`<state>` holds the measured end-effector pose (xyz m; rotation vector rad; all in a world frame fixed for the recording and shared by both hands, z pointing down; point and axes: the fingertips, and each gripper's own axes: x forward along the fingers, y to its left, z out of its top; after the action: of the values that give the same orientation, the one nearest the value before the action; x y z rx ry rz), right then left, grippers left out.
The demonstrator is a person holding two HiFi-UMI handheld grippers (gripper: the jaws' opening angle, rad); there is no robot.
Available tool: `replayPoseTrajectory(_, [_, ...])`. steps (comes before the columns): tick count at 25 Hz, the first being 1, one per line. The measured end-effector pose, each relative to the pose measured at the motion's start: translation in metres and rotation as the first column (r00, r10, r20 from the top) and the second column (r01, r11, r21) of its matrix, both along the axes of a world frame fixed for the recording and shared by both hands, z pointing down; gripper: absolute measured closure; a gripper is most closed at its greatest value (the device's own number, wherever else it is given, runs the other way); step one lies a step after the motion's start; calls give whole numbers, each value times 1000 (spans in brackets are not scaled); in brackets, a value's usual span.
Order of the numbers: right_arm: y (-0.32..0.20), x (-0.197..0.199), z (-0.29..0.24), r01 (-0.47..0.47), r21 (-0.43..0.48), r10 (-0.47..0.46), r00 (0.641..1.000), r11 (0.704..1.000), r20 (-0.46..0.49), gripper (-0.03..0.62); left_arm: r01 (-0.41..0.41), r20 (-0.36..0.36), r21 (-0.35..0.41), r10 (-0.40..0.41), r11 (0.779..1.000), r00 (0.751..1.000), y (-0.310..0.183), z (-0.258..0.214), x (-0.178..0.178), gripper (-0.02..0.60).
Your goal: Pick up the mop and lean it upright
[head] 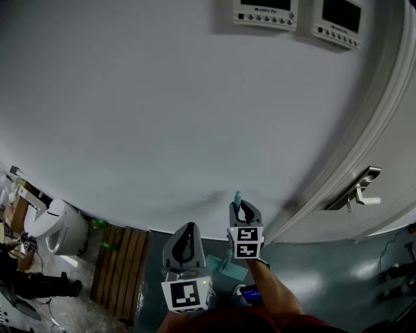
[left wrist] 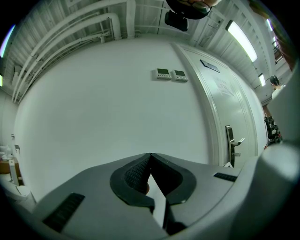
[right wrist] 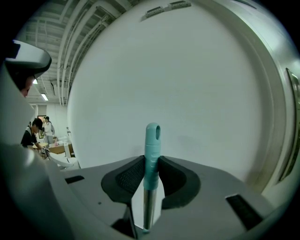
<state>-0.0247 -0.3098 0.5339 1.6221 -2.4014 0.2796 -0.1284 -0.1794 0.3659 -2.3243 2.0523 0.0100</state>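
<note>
The mop handle (right wrist: 152, 140) has a teal grip with a hanging eye at the top and a metal shaft below. It stands upright between the jaws of my right gripper (right wrist: 151, 159), whose pads press on the teal grip from both sides. In the head view the handle's tip (head: 238, 196) pokes up above the right gripper (head: 242, 209), close to the white wall. A teal piece that may be the mop head (head: 220, 265) lies on the floor below. My left gripper (head: 187, 231) hangs beside it to the left, its jaw tips (left wrist: 150, 155) together with nothing between them.
A white wall (head: 162, 117) fills the view ahead, with two control panels (head: 265, 13) high up. A white door with a metal lever handle (head: 356, 192) is at the right. A wooden pallet (head: 120, 266) and a white appliance (head: 58, 229) sit at the left.
</note>
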Motion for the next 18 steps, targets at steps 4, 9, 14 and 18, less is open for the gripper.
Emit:
replayPoseTrajectory(4, [14, 1, -5, 1, 24, -1, 1000, 1000, 18, 487, -1, -3, -2, 1, 1000, 1000, 0, 1, 1, 568])
replayPoseTrajectory(9, [40, 1, -12, 17, 56, -19, 999, 998, 43, 487, -7, -1, -4, 7, 1000, 1000, -1, 3, 3, 568])
replayPoseTrajectory(14, [67, 3, -17, 23, 102, -30, 997, 995, 65, 487, -13, -2, -1, 13, 1000, 1000, -3, 2, 5, 568])
replayPoseTrajectory(18, [84, 5, -19, 37, 129, -47, 996, 991, 72, 487, -18, 1, -1, 18, 1000, 1000, -5, 3, 8, 568])
